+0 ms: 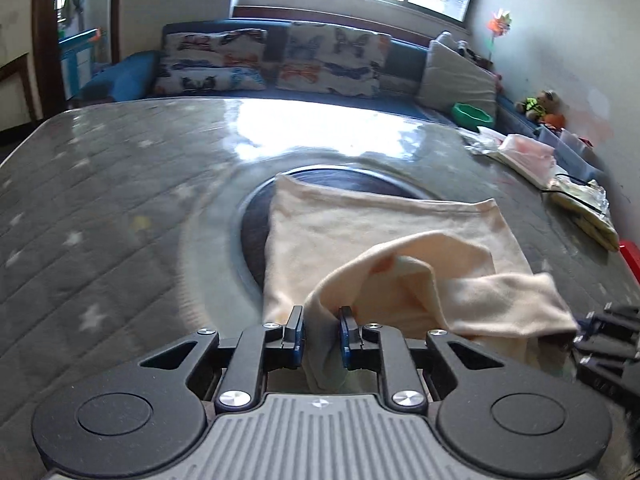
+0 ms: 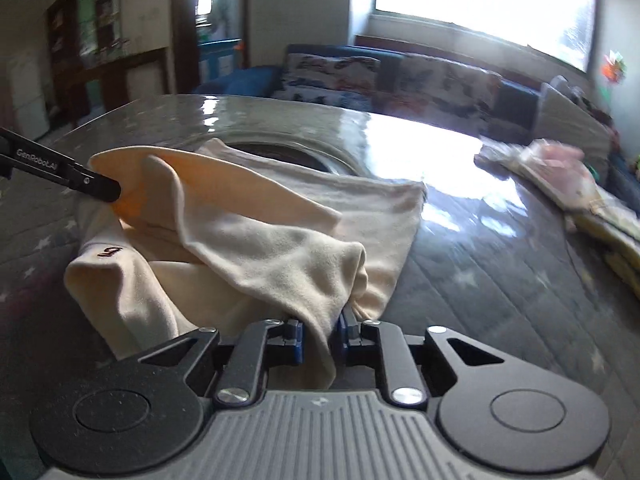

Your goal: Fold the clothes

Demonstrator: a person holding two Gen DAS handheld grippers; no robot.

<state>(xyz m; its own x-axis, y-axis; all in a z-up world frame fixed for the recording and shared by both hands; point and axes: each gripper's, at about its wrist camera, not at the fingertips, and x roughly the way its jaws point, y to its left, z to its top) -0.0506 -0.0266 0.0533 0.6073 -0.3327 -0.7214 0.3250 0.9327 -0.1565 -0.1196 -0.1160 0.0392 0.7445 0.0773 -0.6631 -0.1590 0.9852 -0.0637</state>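
A: Biggest first. Grey quilted star-print table cover under a glossy clear sheet (image 1: 120, 208), round dark inset (image 1: 252, 236) in the middle.

B: Blue sofa with butterfly-print cushions (image 1: 332, 60) behind it, window above.

A: Task item: cream soft-knit garment (image 1: 360, 224), far half lying flat over the round inset, near edge lifted and bunched toward both grippers.

B: Pile of folded pale clothes (image 1: 532, 156) at the table's right edge, well apart from it.

A: Left gripper (image 1: 322, 330): jaws narrow, blue pads pinching a cream fold.

B: Right gripper (image 2: 320, 330): same, nearly closed, clamped on another bunch of the cream fabric.

A: Small dark mark (image 2: 109, 253) on one fold.
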